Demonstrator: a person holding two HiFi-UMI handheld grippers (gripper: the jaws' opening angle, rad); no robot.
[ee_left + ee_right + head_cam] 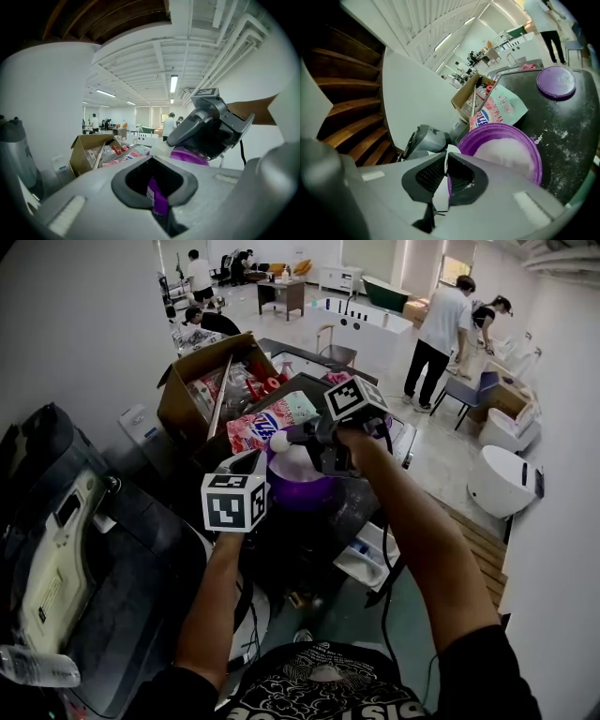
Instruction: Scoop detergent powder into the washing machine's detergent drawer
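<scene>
Plastic bottle [37, 667] lies far left of the purple bowl [309, 495], low in the head view. Cardboard box [187, 390], flaps open and full of packets, stands behind and left of the bowl. A pink and blue detergent bag [272, 420] lies between box and bowl, just behind the bowl's far rim.

Left gripper [157, 194]: at the bowl's left side, jaws clamped on the bowl's purple rim.

The bowl sits on the dark washing machine top [572, 136] and holds a heap of white detergent powder [506, 152]. Loose grains of powder are scattered on the top to the right of the bowl.

Right gripper [443, 180]: over the bowl's near edge, reaching in from the right. Its jaws are pinched on the thin handle of a white scoop [441, 190], whose working end is above the bowl.

Purple lid [556, 82] lies flat on the top, beyond and right of the bowl, well apart from it.

White detergent drawer [361, 570]: pulled out, below and right of the bowl.
</scene>
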